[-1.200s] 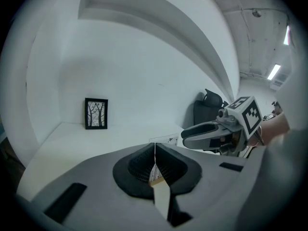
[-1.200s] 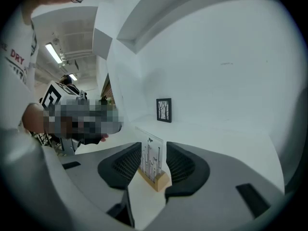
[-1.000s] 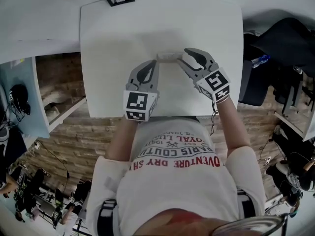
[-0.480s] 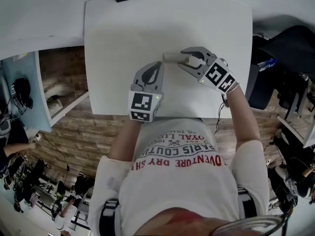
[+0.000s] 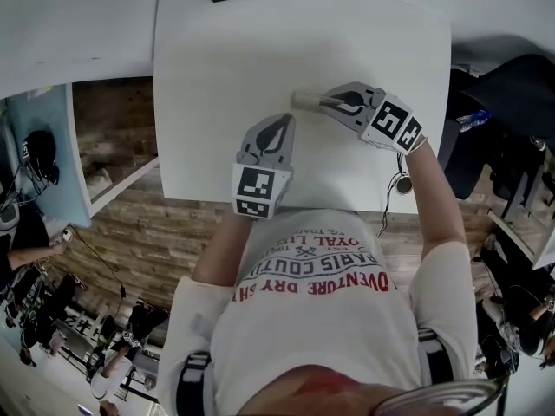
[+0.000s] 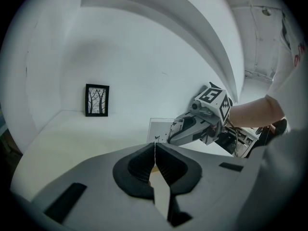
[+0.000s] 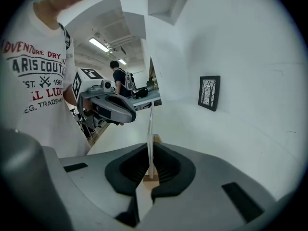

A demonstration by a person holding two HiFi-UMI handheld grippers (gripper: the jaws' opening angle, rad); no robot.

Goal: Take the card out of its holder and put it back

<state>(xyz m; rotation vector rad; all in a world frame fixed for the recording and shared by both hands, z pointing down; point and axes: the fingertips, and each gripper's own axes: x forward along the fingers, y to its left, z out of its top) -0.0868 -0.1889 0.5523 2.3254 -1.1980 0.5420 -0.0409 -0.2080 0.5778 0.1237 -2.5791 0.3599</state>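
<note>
Standing in holder [image 7: 156, 139], card [image 6: 161, 129] was pinched for extraction by just-closed jaws of right gripper [image 5: 328, 102]; left gripper [image 5: 284, 121] jaws together, empty, beside holder.

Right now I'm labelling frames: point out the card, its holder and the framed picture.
card [image 6: 160, 129]: left gripper view, printed face.
holder [image 5: 302, 100]: head view, left end.
framed picture [image 6: 97, 100]: left gripper view, centre.

Table [image 5: 225, 59]: plain white.
Card [image 6: 162, 130]: white, few small black marks.
Holder [image 7: 156, 139]: pale tan wood.
Left gripper [image 5: 282, 121]: grey shell, black ribbed pads [image 6: 139, 165]; cube [image 5: 257, 191] with black-and-white square markers.
Picture frame [image 6: 97, 100]: black border, black bare trees on white.
Shirt [image 5: 312, 276]: white, red and dark lettering.
Floor [image 5: 139, 241]: brown planks.
</note>
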